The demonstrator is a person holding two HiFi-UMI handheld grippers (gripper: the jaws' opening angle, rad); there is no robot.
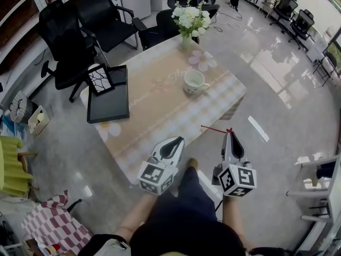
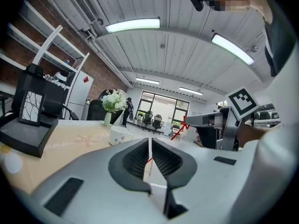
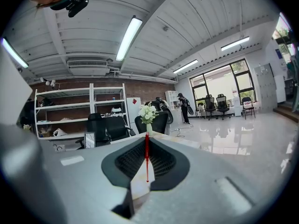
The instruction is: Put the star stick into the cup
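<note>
My right gripper (image 1: 229,133) hangs off the table's near right corner, shut on the thin red star stick (image 1: 213,128). The stick pokes leftward from its tip, star end at the jaws. In the right gripper view the stick (image 3: 146,157) runs as a red line between the closed pads. The white cup (image 1: 194,82) stands upright on the right part of the table (image 1: 160,116), well beyond both grippers. My left gripper (image 1: 179,140) hovers at the table's near edge, shut with nothing in it. The left gripper view shows the cup (image 2: 119,134) ahead and the stick (image 2: 179,129) to the right.
A vase of white flowers (image 1: 189,20) stands at the far end behind the cup. A black tray (image 1: 108,104) and a framed picture (image 1: 100,79) lie at the table's left. Black office chairs (image 1: 80,31) surround the far side; glossy floor lies to the right.
</note>
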